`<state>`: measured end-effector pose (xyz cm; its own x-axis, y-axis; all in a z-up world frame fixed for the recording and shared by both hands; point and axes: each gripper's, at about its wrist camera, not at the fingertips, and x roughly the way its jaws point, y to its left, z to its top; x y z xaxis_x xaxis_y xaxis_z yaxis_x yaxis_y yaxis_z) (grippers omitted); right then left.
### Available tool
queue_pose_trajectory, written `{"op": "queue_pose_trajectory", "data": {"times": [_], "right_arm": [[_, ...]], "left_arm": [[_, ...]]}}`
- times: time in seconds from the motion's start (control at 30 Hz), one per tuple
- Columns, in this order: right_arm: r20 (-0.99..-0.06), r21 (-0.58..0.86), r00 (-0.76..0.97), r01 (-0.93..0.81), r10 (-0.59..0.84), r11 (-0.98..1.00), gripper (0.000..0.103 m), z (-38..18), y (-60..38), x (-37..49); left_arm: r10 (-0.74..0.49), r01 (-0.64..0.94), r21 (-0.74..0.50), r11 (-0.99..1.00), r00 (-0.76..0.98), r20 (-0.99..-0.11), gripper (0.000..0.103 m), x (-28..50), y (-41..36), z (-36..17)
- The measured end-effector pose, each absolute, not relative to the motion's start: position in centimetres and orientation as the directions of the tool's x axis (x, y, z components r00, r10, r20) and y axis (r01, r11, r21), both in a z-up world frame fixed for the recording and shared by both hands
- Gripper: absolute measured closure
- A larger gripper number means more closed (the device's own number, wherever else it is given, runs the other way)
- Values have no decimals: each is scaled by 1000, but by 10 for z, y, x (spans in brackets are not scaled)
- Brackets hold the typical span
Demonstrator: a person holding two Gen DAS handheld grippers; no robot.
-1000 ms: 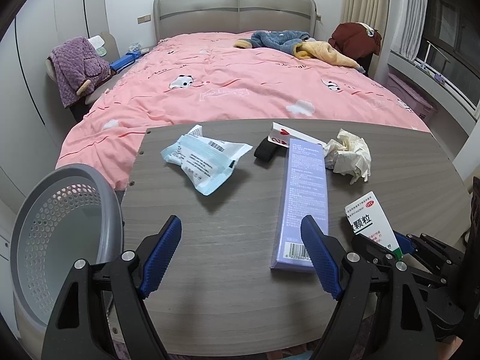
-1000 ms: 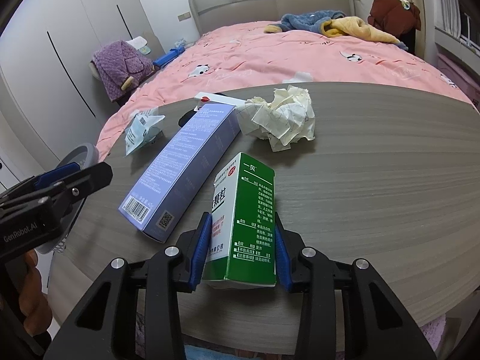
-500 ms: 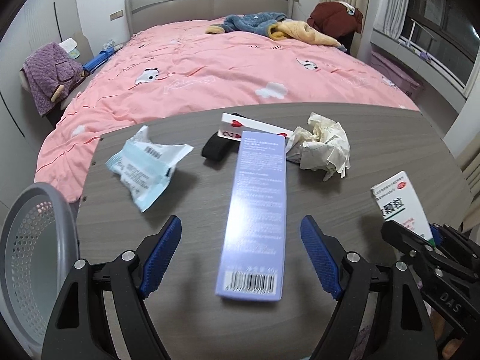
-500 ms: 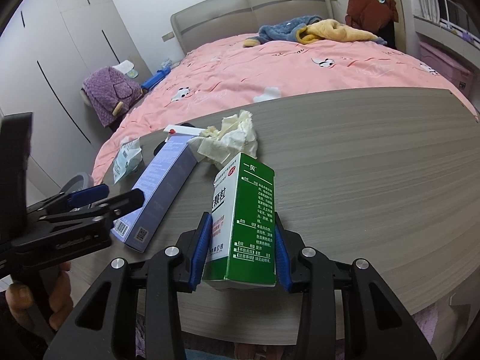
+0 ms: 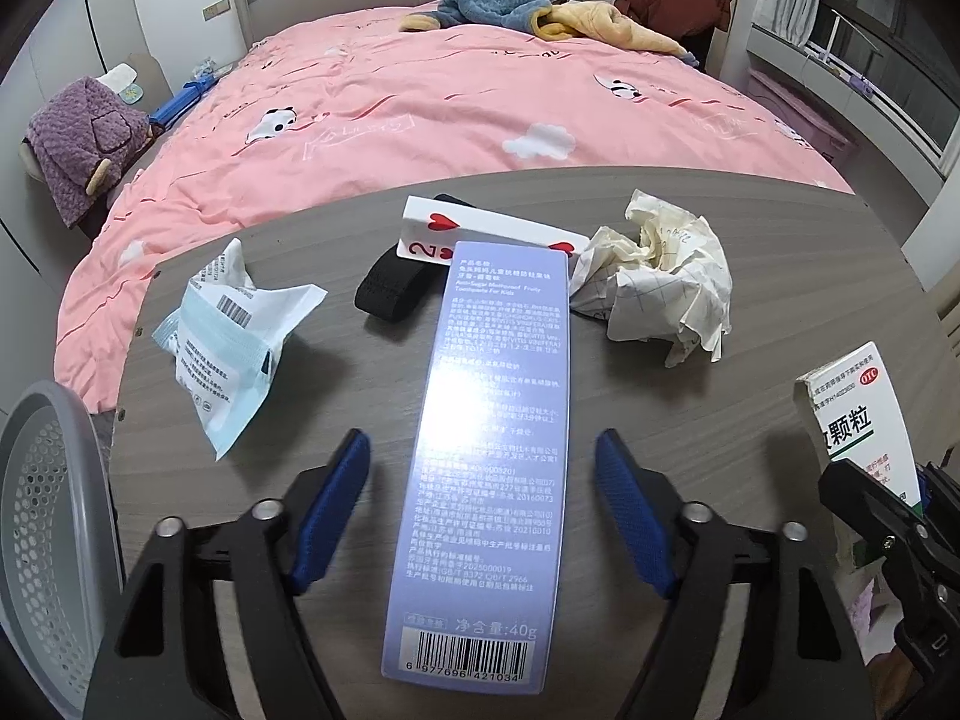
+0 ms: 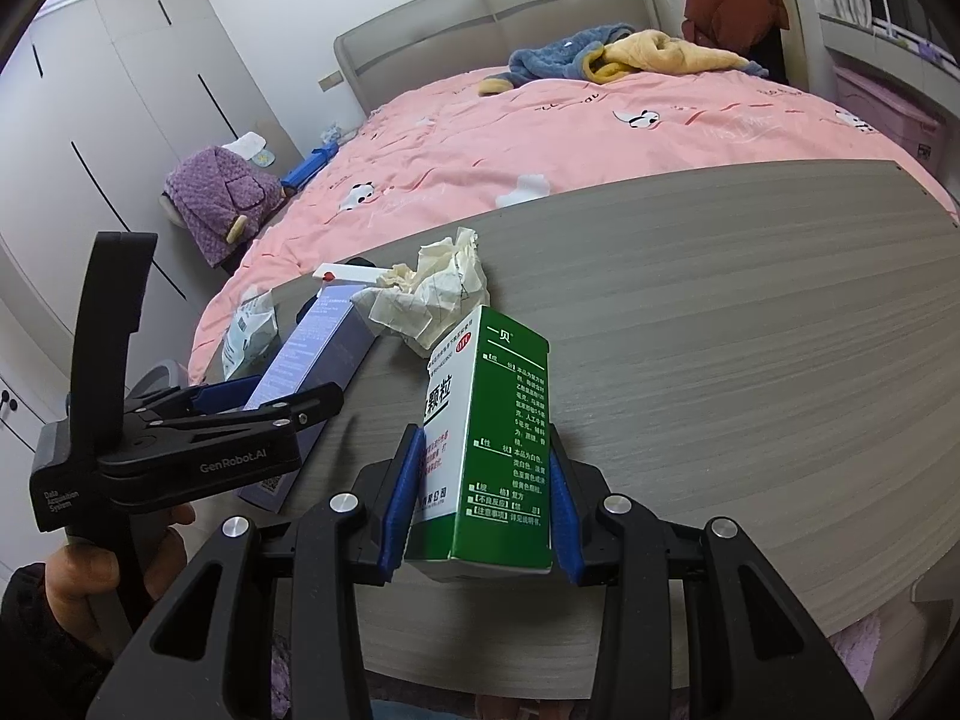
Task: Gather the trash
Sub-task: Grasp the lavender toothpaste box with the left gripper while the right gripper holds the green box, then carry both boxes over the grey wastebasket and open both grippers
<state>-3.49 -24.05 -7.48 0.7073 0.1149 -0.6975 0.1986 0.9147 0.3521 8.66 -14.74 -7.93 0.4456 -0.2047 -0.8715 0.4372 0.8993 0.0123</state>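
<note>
A long purple box (image 5: pixel 489 450) lies on the grey table (image 5: pixel 336 396). My left gripper (image 5: pixel 480 480) is open with its blue pads either side of the box's near half, not touching it. My right gripper (image 6: pixel 480 492) is shut on a green and white medicine box (image 6: pixel 486 450), held upright above the table's front edge; the box also shows in the left wrist view (image 5: pixel 858 426). A crumpled paper ball (image 5: pixel 660 282), a white and blue plastic wrapper (image 5: pixel 231 336), a playing card (image 5: pixel 480 228) and a black band (image 5: pixel 390 291) lie on the table.
A grey perforated basket (image 5: pixel 42 516) stands off the table's left edge. A bed with a pink cover (image 5: pixel 450 114) lies behind the table. The left gripper's body (image 6: pixel 180 438) shows left of the right gripper.
My left gripper has moved right and forward, so the purple box now lies between its open pads. My right gripper has lifted and drawn back with the green box.
</note>
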Motion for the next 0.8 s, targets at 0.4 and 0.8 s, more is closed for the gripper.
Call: {"op": "queue_pose_trajectory", "data": {"times": [0.4,0.8], "right_arm": [[-692,338,714,187,109,923,65,-68,-233,-37],[-670,306,727,84,151,948,65,-43,-189,-28]], "left_arm": [[-239,416,-40,909,437,-867,60,72,-126,-72],[-267,336,-77,939,566,-780,60,38,-61,-24]]}}
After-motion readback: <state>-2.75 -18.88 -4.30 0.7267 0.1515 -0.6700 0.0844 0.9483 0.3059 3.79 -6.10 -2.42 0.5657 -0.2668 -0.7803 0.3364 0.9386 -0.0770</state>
